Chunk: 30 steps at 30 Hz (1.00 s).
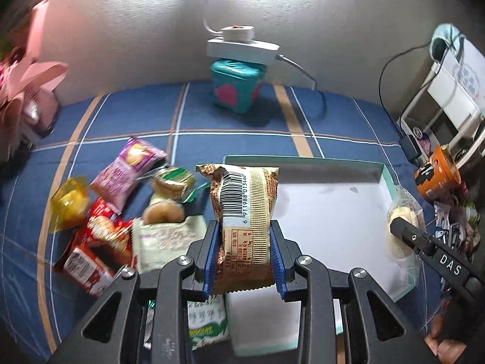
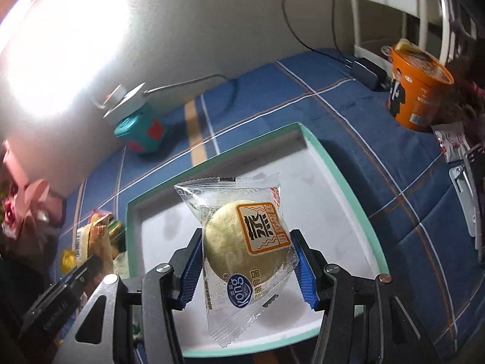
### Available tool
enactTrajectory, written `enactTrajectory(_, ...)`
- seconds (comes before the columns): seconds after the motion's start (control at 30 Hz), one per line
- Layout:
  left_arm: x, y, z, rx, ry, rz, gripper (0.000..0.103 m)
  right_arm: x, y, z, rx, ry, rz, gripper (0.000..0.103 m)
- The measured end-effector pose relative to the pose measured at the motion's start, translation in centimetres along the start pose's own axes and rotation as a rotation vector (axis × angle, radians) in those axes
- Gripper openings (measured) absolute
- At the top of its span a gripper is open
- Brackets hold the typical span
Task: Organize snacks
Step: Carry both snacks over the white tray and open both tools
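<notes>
The left gripper (image 1: 246, 251) has its jaws pinched on a tan wafer packet (image 1: 245, 227), barcode side up, held above the near-left corner of the white tray (image 1: 333, 227). The right gripper (image 2: 247, 268) has its jaws pinched on a clear-wrapped round bun (image 2: 242, 242) over the same mint-rimmed tray. Left of the tray, more snack packets (image 1: 121, 212) lie heaped on the blue plaid bedsheet (image 1: 242, 121); an orange cup (image 2: 419, 91) stands to its right.
</notes>
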State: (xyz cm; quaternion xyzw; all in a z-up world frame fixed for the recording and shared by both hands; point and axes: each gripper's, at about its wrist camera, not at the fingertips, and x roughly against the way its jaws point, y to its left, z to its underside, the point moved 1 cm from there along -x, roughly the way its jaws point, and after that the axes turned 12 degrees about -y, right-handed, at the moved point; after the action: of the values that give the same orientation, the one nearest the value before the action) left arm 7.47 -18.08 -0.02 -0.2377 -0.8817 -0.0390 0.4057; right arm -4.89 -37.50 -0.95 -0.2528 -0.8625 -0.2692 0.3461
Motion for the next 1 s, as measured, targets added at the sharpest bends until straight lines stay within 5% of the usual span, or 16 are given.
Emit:
enactTrajectory(0.87,-4.6,-2.1,0.2,-0.034,0.032,0.049,0.034,-2.0,-1.2,-1.3,0.032,-0.033,0.091,0.059)
enactTrajectory(0.97,-4.4,-2.0,0.0,-0.027,0.024,0.033,0.068,-2.3,-1.1,-1.2,0.036,-0.016,0.089,0.060)
enactTrajectory(1.0,-4.3,-1.9,-0.1,-0.022,0.021,0.035,0.071,-2.4,-1.1,-1.2,0.038,-0.010,0.085,0.062)
